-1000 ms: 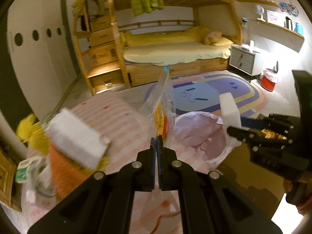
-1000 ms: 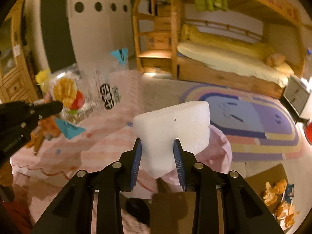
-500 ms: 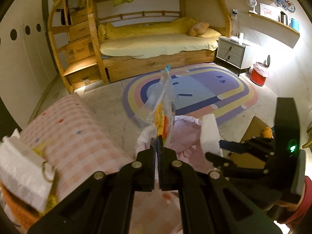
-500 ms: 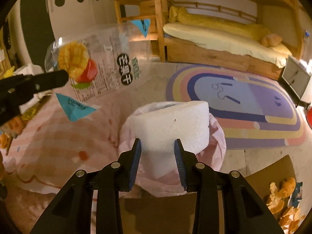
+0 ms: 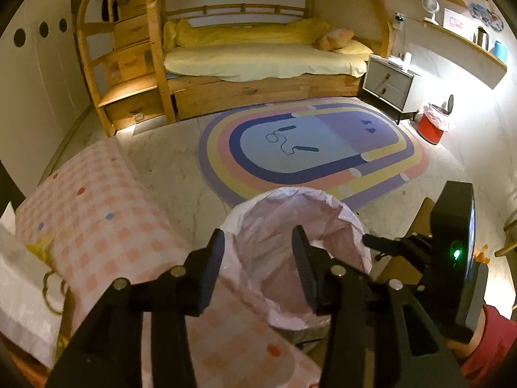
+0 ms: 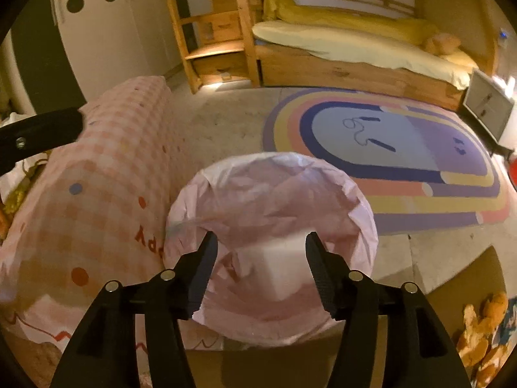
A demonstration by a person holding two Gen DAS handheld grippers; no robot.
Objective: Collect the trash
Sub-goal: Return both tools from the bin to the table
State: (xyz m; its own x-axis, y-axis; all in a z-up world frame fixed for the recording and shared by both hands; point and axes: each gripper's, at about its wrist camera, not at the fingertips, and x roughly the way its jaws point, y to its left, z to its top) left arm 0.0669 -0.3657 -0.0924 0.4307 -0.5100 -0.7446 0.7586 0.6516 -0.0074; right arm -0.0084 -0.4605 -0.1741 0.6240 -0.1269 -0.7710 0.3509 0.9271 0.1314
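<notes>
We look down into a bin lined with a pink bag (image 6: 271,200), sitting at lower centre of both views, directly below and ahead of both grippers. A white foam block (image 6: 284,258), blurred, lies inside the bag between the right gripper (image 6: 261,265) fingers without touching them; those jaws have just been opening and hold nothing. The left gripper (image 5: 258,258) has also just been opening and stands half spread and empty over the bag's near rim. Orange peel (image 6: 481,333) lies at lower right of the right view, nearer our right hand. A pink checked tablecloth (image 5: 106,213) crowds the bin's left side; a rainbow rug (image 5: 310,148) lies beyond.
</notes>
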